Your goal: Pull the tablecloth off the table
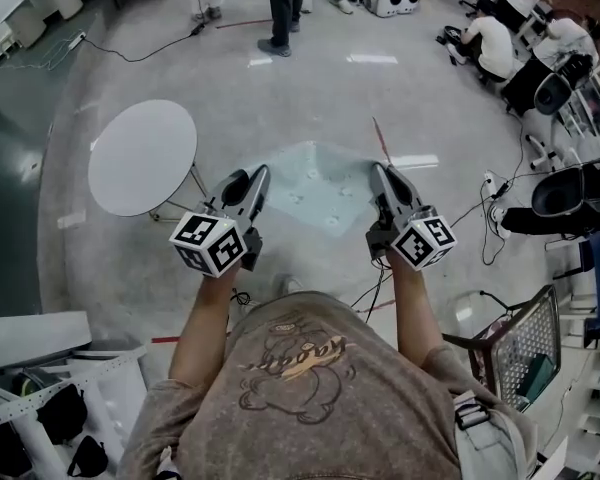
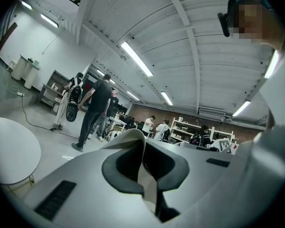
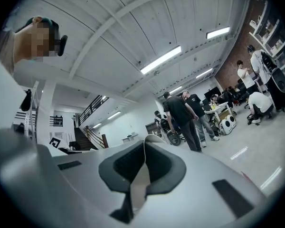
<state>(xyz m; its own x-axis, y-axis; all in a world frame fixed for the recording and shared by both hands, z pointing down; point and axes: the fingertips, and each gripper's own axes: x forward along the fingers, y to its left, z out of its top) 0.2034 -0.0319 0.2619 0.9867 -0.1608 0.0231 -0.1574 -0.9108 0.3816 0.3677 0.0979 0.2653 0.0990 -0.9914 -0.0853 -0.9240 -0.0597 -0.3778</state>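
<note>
One round white table stands on the grey floor at the left, its top bare; its thin legs show only at its right edge. Just past that right edge, the person, seen from above, holds two tongs side by side, each with one marker cube.

The left tongs are closed on one corner of the single tablecloth. In the left gripper view these tongs pinch a pale fold of the cloth.

The tablecloth is a thin, see-through sheet spread in the air between the two tongs, off the table. Its far edge blends into the floor, so whether it touches the floor cannot be told.

The right tongs are clamped on the other corner. The right gripper view shows them shut on a pale strip.

Several people stand or sit far off, cut off by the frame edge.
</note>
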